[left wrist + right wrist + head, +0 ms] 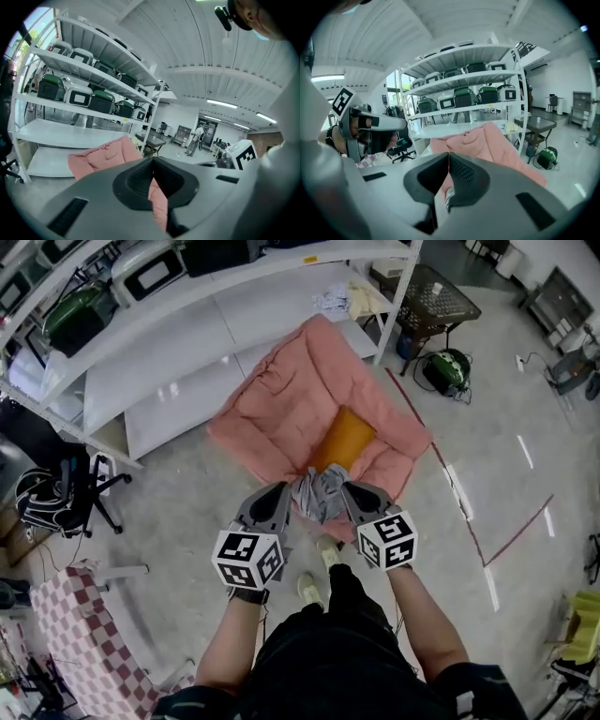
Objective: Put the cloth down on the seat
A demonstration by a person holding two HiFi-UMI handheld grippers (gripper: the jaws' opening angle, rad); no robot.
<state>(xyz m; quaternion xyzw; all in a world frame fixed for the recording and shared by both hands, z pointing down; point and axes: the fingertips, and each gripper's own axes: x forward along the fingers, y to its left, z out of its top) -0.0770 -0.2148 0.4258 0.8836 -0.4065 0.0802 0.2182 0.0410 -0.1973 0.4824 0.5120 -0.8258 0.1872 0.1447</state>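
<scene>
The seat (281, 409) is a pink padded floor chair lying open in front of the shelves, with an orange cushion (342, 439) on its near part. A grey crumpled cloth (319, 495) hangs over the seat's near edge, bunched between both grippers. My left gripper (289, 491) holds its left side, jaws closed. My right gripper (347, 489) is shut on its right side. In the right gripper view the jaws (449, 153) meet, and a strip of the cloth (448, 199) shows below them. The left gripper view shows closed jaws (152, 160) and the seat (103, 157) beyond.
White shelving (187, 343) stands behind the seat, holding several green-lidded appliances (51, 88). A black office chair (66, 493) is at the left, a checked cushion (75, 634) at the near left. A mesh table (436, 301) and a green device (448, 367) are to the right.
</scene>
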